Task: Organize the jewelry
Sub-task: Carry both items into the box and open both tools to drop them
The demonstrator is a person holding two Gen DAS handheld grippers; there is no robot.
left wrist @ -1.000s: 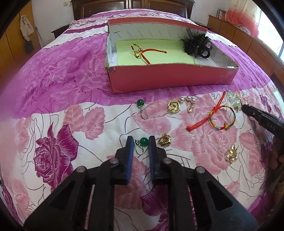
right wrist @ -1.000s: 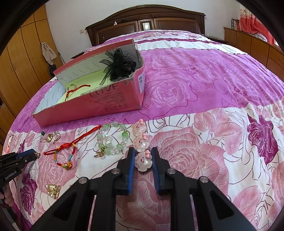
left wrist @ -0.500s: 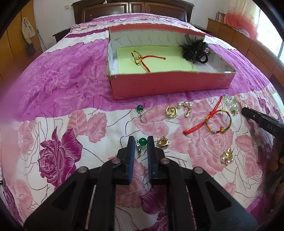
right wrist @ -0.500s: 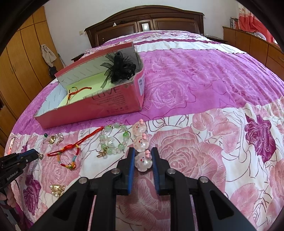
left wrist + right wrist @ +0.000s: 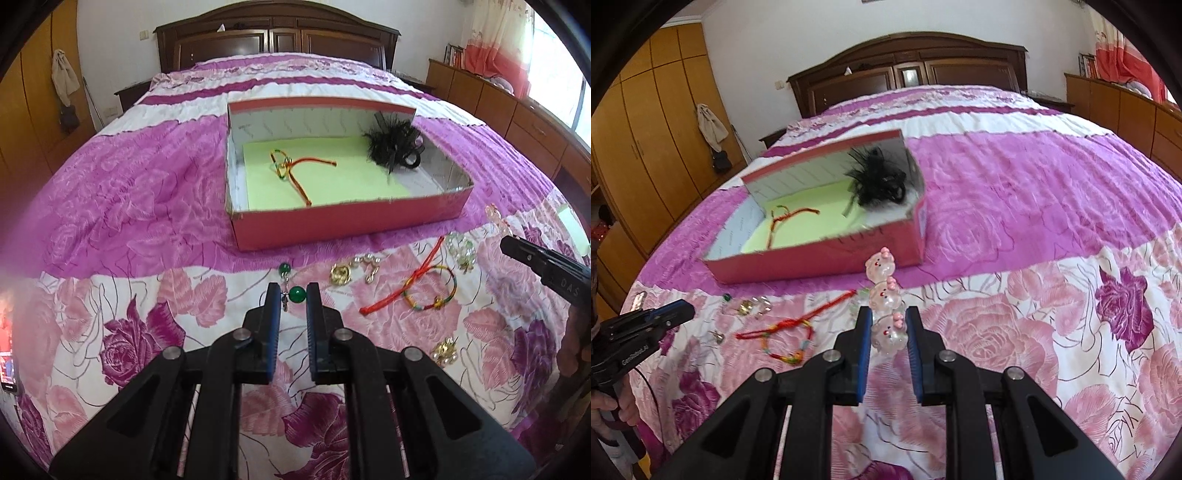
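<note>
Now the left gripper [image 5: 292, 295] pinches a green bead earring [image 5: 294, 294] above the bedspread [image 5: 147, 206], while the right gripper [image 5: 888, 325] pinches a bracelet of clear cat-shaped beads [image 5: 882, 291]. Both hang short of the red box [image 5: 332, 225], near the bedspread's front edge.

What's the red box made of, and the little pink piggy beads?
The box looks like cardboard: matte red outside, pale inside, with thin, slightly bent walls. The beads look like clear glass or plastic, glossy and see-through with pink dots; the pictures can't settle which.
</note>
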